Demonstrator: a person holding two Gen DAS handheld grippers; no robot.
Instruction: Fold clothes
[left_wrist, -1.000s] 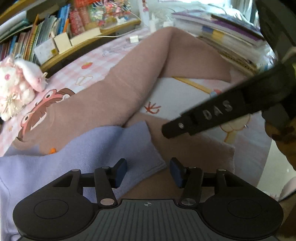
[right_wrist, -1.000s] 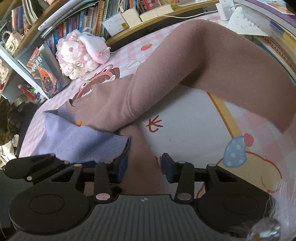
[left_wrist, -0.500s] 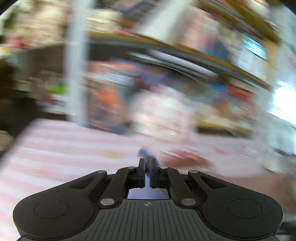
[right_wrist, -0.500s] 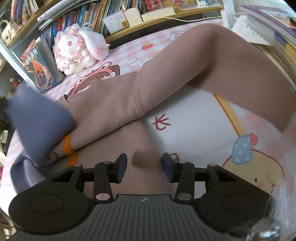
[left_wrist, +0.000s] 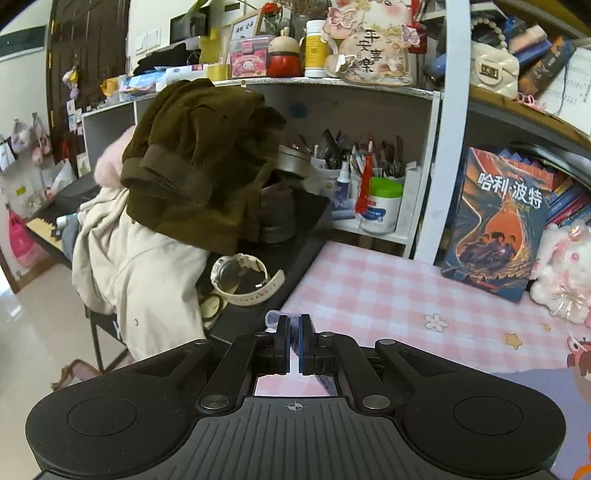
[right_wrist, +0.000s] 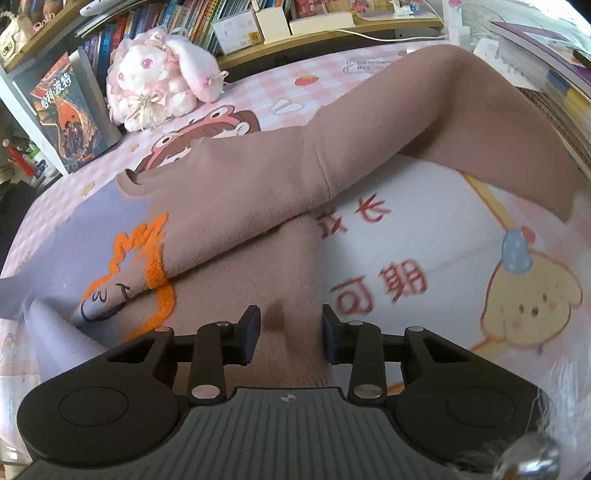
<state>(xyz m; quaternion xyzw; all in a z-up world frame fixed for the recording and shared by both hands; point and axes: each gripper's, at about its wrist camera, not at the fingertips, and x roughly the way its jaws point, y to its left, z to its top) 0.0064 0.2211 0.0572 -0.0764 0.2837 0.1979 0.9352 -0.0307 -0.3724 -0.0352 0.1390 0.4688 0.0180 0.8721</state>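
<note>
A brown and lavender sweater (right_wrist: 236, 192) lies spread on the pink checked table cover (right_wrist: 424, 229), its brown sleeve folded across the body and an orange motif (right_wrist: 147, 254) showing on the lavender part. My right gripper (right_wrist: 290, 334) is open, low over the brown hem at the near edge. My left gripper (left_wrist: 294, 341) is shut on a pinch of the lavender sleeve fabric (left_wrist: 293, 321), held at the table's left edge facing the shelves. A strip of lavender cloth (left_wrist: 532, 384) shows at the lower right of the left wrist view.
A white plush rabbit (right_wrist: 162, 77) and a standing book (right_wrist: 66, 118) sit at the back by the bookshelf. Stacked books (right_wrist: 546, 62) line the right side. Left of the table are a chair piled with coats (left_wrist: 184, 177), a watch (left_wrist: 243, 278) and shelf clutter (left_wrist: 380, 206).
My left gripper closed on the lavender sleeve and swung it out to the left, unfolding it off the brown body. My right gripper stayed open over the hem.
</note>
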